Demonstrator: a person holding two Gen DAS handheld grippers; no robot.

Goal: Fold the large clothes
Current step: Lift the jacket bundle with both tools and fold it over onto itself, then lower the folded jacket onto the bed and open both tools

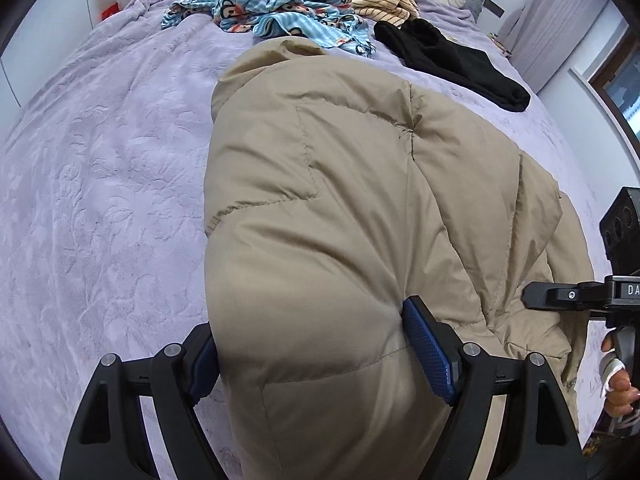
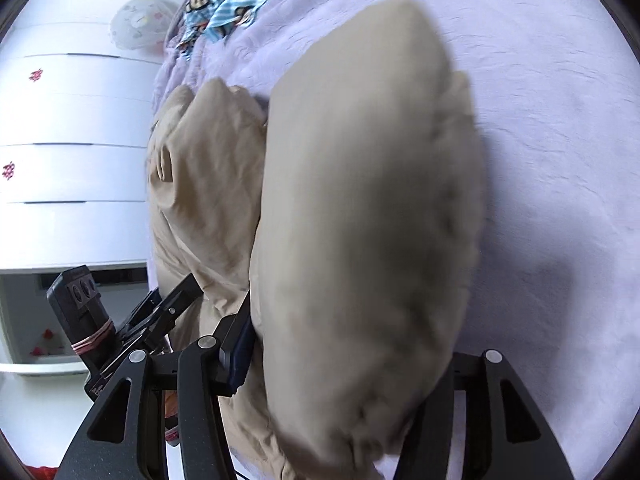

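Puffy beige coat (image 1: 320, 208), soft and light in our judgement, lay on the bed (image 1: 100, 200). Our left hand-held gripper (image 1: 310, 344) clamped its thick folded hem at six o'clock; our right hand-held gripper (image 2: 348, 364) pinched another padded fold.

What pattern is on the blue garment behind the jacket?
Light-blue stripes with cartoon monkey faces on the blue garment; clearest in the left wrist view.
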